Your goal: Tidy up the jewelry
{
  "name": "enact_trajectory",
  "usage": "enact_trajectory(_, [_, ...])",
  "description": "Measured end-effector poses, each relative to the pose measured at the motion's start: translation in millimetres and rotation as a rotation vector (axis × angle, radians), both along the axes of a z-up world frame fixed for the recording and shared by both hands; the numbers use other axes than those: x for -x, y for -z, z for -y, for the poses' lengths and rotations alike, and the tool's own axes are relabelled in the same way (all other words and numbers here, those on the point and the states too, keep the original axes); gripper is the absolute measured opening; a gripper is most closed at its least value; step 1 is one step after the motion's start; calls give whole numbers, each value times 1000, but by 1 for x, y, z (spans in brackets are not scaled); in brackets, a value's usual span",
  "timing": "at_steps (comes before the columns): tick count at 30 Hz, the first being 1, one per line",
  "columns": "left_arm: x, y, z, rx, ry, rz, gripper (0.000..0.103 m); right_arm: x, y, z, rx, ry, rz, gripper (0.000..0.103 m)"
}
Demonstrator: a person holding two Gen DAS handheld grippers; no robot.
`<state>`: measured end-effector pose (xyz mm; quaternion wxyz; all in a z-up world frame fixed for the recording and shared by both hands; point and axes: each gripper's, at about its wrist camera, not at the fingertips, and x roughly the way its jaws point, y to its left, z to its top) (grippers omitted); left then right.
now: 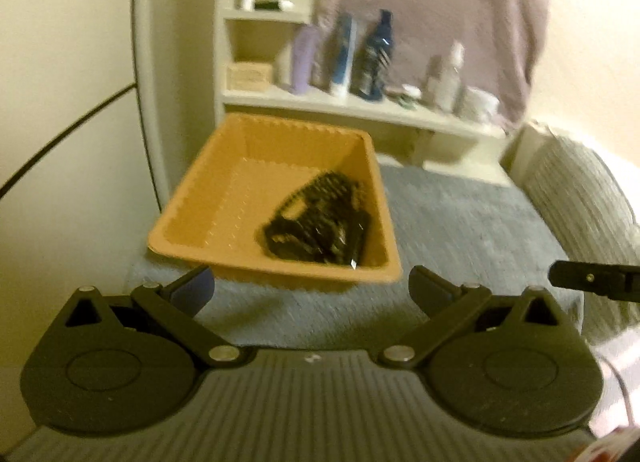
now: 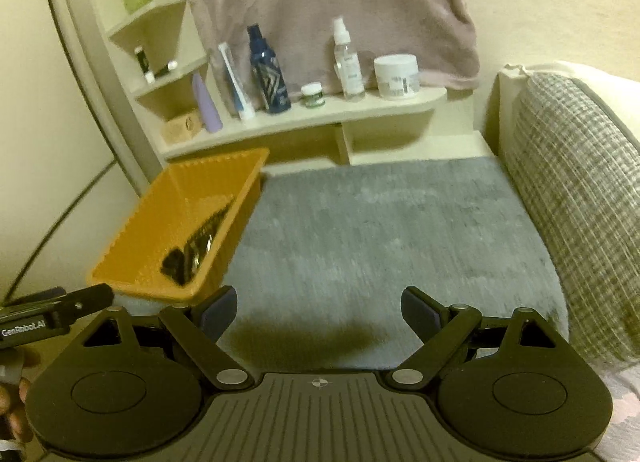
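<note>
Both hand-held grippers, left [image 1: 312, 286] and right [image 2: 318, 308], hover spread and empty, the orange basket [image 1: 192, 202] of dark jewelry [image 1: 320, 222] lying just ahead of the left.

The only legible writing is "GenRoboLAI", or close to it, in white letters on the black body of the left gripper [image 2: 52, 316], which enters the right wrist view just left of the orange basket's [image 2: 132, 262] near corner; the last letters are cut off. On the shelf beyond the basket, the white jar [image 2: 397, 76] and the clear spray bottle [image 2: 348, 62] bear printed labels, but the print is too small and blurred to read.
</note>
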<state>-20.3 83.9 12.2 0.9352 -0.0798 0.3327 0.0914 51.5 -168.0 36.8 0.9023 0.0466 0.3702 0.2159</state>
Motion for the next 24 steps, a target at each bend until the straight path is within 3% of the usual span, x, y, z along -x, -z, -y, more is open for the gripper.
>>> enact_trajectory(10, [6,19,28,-54,53,-74,102,18,17,-7,74,-30,4,89])
enact_trajectory(24, [8,21,34,-67,47,-77,102,21,21,-5,75,-32,-9,89])
